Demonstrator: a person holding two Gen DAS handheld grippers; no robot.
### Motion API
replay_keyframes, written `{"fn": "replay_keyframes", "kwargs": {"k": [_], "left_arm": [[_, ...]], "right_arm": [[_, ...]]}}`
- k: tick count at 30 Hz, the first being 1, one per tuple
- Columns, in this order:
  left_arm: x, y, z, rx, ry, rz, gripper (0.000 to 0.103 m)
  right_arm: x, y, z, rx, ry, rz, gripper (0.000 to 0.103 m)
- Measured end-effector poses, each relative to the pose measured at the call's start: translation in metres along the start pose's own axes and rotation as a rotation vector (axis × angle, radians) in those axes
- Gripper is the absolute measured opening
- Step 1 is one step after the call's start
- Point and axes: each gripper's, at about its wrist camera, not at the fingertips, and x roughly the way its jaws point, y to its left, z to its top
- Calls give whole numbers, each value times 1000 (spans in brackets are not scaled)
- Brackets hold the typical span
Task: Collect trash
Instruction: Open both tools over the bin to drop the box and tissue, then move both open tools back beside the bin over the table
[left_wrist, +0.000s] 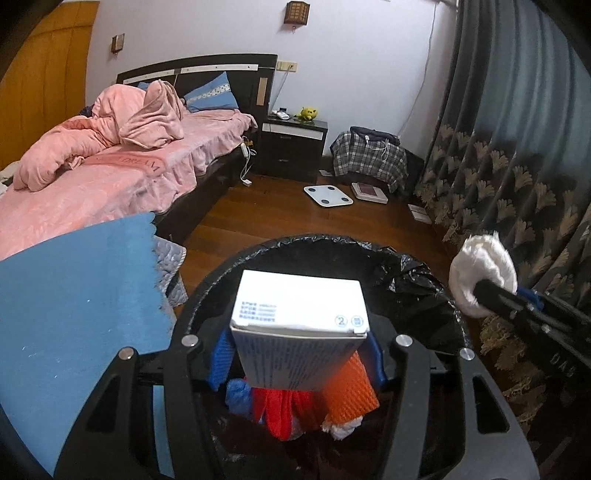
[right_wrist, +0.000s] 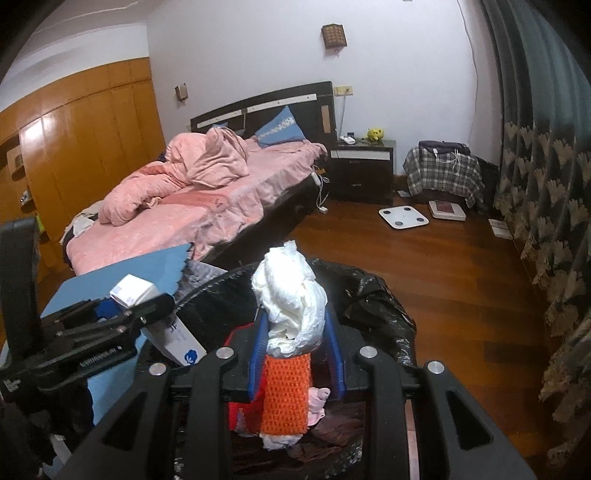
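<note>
Both claws hanging over the lined bin, each carrying trash

The left claw (left_wrist: 299, 354) is gripping a white box (left_wrist: 299, 314) between its pads, directly over the black-lined bin (left_wrist: 417, 280). The right claw (right_wrist: 297, 354) is pinching a crumpled white wad (right_wrist: 291, 299), which is sticking out toward twelve o'clock above that bin. Farther off, at eleven o'clock, the pink bed (right_wrist: 207, 206) is standing on the wooden floor (right_wrist: 443, 266).
</note>
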Motion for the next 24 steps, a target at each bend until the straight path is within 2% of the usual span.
{"fn": "replay_keyframes", "kwargs": {"k": [5, 6, 7, 8, 9, 11, 12, 14, 16, 24], "left_arm": [[7, -4, 10, 14, 0, -26, 57], [9, -4, 11, 12, 10, -41, 64], [10, -4, 13, 9, 13, -49, 74], [9, -3, 13, 4, 9, -51, 77], [8, -2, 13, 3, 6, -51, 79], [7, 0, 13, -1, 5, -49, 81], [6, 3, 13, -4, 6, -40, 83], [3, 7, 14, -11, 5, -29, 86], [-4, 13, 13, -20, 3, -14, 89], [-45, 32, 7, -36, -1, 68, 94]], "right_arm": [[14, -11, -2, 14, 24, -14, 34], [16, -13, -2, 18, 28, -21, 38], [16, -13, -2, 20, 29, -24, 42], [17, -14, -3, 24, 29, -30, 50], [16, -15, -3, 25, 27, -35, 54], [14, -17, -4, 26, 19, -48, 72], [13, -17, -5, 26, 18, -53, 76], [8, -17, -5, 25, 8, -68, 91], [5, -16, -4, 27, 4, -69, 97], [-20, 2, 3, 44, 28, -7, 97]]}}
